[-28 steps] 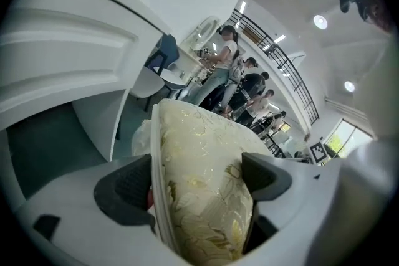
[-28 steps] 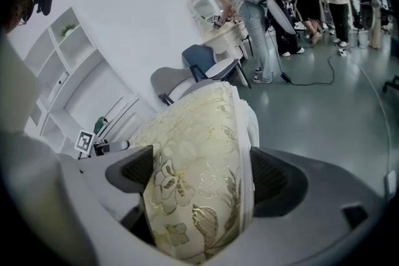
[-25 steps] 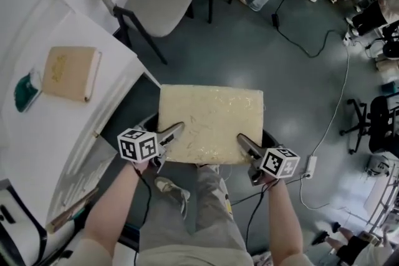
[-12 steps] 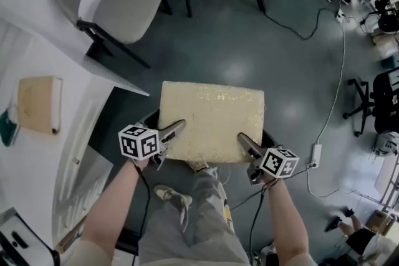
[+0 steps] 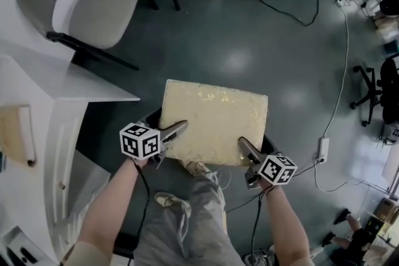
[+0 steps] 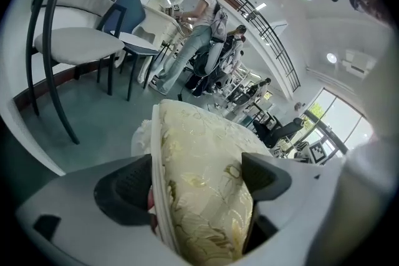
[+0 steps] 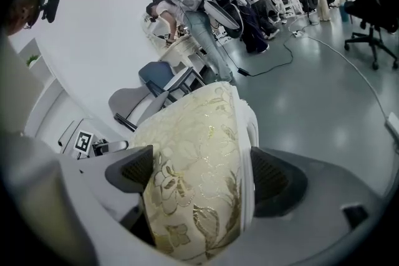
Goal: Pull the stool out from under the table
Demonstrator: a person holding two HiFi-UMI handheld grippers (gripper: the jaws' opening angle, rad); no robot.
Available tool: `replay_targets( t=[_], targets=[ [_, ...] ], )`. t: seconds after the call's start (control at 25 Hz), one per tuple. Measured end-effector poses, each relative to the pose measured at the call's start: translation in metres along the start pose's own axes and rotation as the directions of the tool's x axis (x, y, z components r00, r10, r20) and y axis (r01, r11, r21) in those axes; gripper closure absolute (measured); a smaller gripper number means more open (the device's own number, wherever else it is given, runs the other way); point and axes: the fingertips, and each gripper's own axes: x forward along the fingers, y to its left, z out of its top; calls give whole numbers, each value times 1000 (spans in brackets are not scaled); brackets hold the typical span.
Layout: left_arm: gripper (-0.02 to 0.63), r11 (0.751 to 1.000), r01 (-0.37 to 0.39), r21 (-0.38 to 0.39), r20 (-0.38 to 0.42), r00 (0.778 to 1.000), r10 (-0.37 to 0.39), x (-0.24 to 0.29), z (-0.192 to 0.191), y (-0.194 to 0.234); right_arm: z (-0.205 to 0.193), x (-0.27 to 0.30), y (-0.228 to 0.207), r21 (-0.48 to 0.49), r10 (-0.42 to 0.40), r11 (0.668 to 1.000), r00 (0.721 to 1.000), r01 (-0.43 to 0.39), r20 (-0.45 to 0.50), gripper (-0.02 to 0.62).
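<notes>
On the grey floor [image 5: 249, 40] in the middle of the scene, just right of the white tabletop [image 5: 75, 81], stands the low stool with the cream, gold-flowered cushion [image 5: 215, 121]. It looks clear of the tabletop's corner. The left gripper [image 5: 176, 129] has its fingers clamped on the cushion's near-left edge, pinching the padding and the white rim beneath it. The right gripper [image 5: 242, 143] grips the near-right edge the same way.

To finish well, I would pull both sides evenly toward the person and keep the stool level. The padding is soft, so a hard or lopsided tug could slip the fingers off or twist the seat.

The grey padded chair with black legs [image 5: 100, 6] stands far left, well apart. A black cable [image 5: 293, 15] crosses the far floor, and a white power strip [image 5: 323, 147] lies near the stool's right side. The person's own shoe [image 5: 198, 168] sits at the near edge, the likeliest obstruction.
</notes>
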Motion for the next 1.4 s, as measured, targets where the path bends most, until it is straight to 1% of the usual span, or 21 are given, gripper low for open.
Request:
replay_targets(
  t=[0.2, 0.32, 0.64, 0.8, 1.0, 1.24, 1.4],
  targets=[
    [167, 999, 24, 22, -40, 999, -23, 35, -16, 17, -19, 18, -30, 31, -24, 999, 999, 23, 21, 91],
    [167, 999, 30, 32, -49, 998, -28, 51, -22, 25, -27, 28, -45, 40, -30, 999, 999, 29, 31, 91],
    [167, 998, 34, 59, -48, 998, -31, 66, -43, 46, -50, 48, -61, 38, -28, 999, 999, 26, 45, 91],
    [167, 997, 40, 62, -50, 998, -37, 70, -52, 49, -60, 51, -69, 43, -28, 999, 999, 27, 34, 90],
    [167, 996, 39, 83, -49, 998, -35, 73, -59, 48, -69, 51, -75, 48, -26, 999, 999, 25, 24, 89],
    [167, 996, 19, 83, -61, 998, -14, 72, -68, 46, -75, 50, -78, 46, -30, 998, 1000, 30, -2, 89],
    [167, 998, -18, 65, -49, 999, 21, 70, -69, 49, -78, 52, -79, 51, -49, 997, 997, 52, -56, 89]
  ],
)
